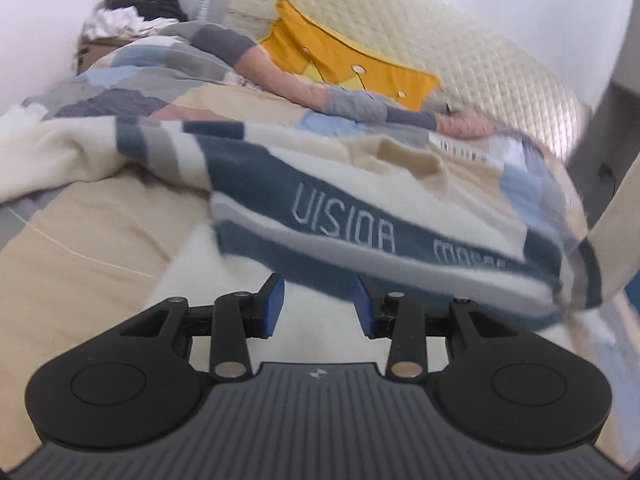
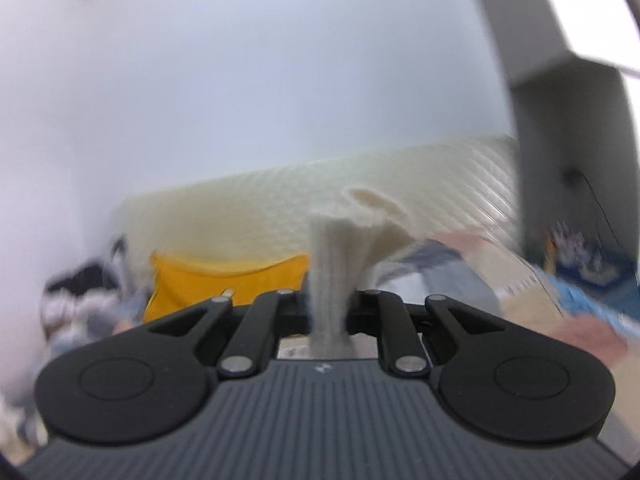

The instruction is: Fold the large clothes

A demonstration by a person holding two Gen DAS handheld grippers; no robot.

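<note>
A bed (image 1: pixel 80 248) with a tan sheet stands against a pale wall, with a quilted cream headboard (image 1: pixel 460 52) behind it. On the bed are a patchwork quilt (image 1: pixel 168 80), an orange cushion (image 1: pixel 340 60) and a heap of other clothes (image 1: pixel 132 16) in the far corner.

The task's thing is a large cream knit sweater (image 1: pixel 360 208) with dark blue and grey stripes and pale lettering. In the left wrist view it spreads just beyond and above the left gripper (image 1: pixel 320 304), its long striped band running across from one side of the jaws to the other and sloping down toward the right. The jaws stand part spread, their blue pads (image 1: pixel 272 308) apart. Cream cloth lies below the gap and the striped band crosses just past the fingertips, but the blurred view does not show the pads pressing on anything.

In the right wrist view, the right gripper (image 2: pixel 326 304) has its jaws pressed together on a ribbed cream edge of the sweater, which sticks up between them. This gripper points roughly level, toward the headboard and wall.

The right hand has the only sure hold. The free striped band lies directly ahead of the left jaws, so the left hand seems nearer for a second grip.
</note>
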